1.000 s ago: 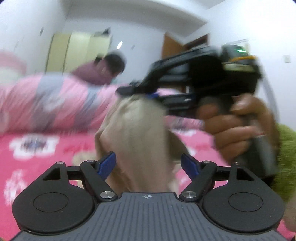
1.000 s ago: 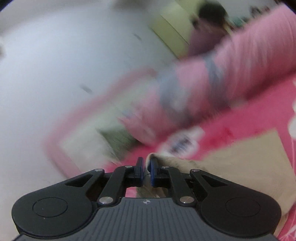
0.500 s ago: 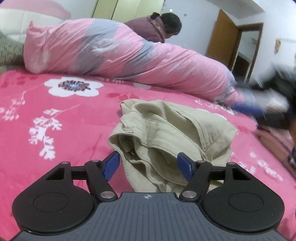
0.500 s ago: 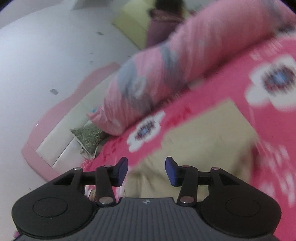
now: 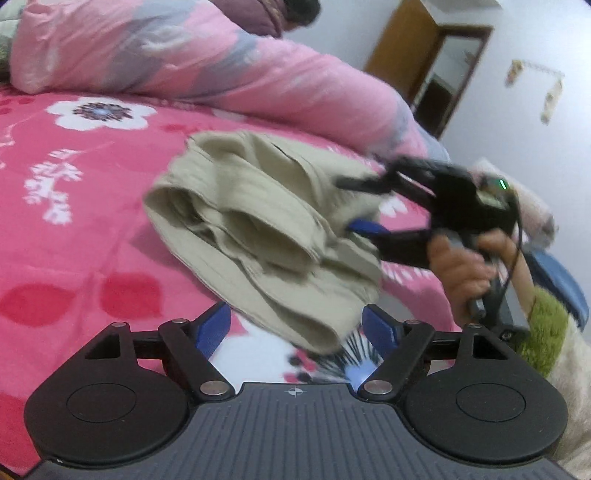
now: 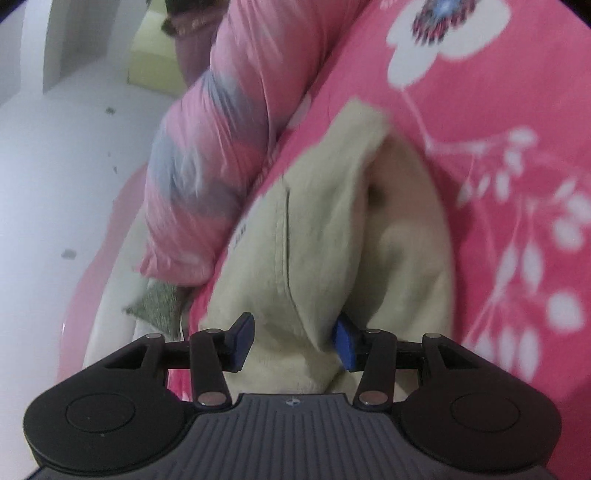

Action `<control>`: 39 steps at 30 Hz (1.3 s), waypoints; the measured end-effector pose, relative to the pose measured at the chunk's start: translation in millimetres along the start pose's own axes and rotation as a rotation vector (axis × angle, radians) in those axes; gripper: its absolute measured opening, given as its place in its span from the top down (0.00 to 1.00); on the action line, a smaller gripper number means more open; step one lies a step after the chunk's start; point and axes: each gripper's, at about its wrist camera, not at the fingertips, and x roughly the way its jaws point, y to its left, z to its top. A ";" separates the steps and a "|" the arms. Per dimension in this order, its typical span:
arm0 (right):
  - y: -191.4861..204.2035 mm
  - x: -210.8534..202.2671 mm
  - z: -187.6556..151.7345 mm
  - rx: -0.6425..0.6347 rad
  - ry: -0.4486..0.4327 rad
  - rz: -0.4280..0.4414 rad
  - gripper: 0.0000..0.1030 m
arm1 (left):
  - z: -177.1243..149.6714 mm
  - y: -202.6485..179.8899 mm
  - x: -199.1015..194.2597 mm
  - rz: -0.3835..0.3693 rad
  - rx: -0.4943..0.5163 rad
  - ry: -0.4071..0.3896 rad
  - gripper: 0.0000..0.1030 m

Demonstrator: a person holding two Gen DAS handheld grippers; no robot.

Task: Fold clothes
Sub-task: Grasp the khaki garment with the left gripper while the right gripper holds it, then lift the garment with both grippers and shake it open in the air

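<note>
A beige garment [image 5: 258,229] lies bundled in loose folds on the pink floral bedsheet [image 5: 74,258]. My left gripper [image 5: 297,328] is open, and the bundle's near edge sits just beyond its blue pads [image 5: 214,326]. In the left wrist view my right gripper [image 5: 349,203] reaches in from the right, held by a hand [image 5: 458,266], with its jaws straddling the garment's right edge. In the right wrist view the right gripper [image 6: 293,343] is open with a fold of the beige garment [image 6: 332,221] between its pads [image 6: 343,347].
A rolled pink and grey quilt [image 5: 221,74] runs along the far side of the bed, with a person in maroon [image 5: 266,14] behind it. A green pillow [image 6: 159,302] lies by the headboard. A brown door [image 5: 424,66] stands at the back right.
A second ago the right gripper held the garment up, shut on it. It let go, the garment dropped onto the bed, and the right gripper has now come back in around its edge.
</note>
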 end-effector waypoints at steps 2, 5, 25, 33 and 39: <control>-0.2 2.5 -7.8 -0.004 0.038 0.014 0.52 | -4.0 -5.1 6.7 0.004 0.011 0.021 0.24; -1.8 0.3 -17.8 -0.004 0.095 0.047 0.52 | -10.1 -12.9 16.6 0.010 0.027 0.052 0.26; 8.6 53.3 19.0 0.052 0.138 0.102 0.60 | -4.5 -0.5 42.5 0.004 -0.149 -0.072 0.31; 42.1 55.2 45.5 0.031 0.037 0.237 0.88 | -6.0 -9.2 45.4 0.113 -0.106 -0.113 0.78; 89.3 3.2 77.1 -0.056 -0.155 0.375 0.93 | -1.4 -14.1 25.1 0.088 -0.114 -0.188 0.94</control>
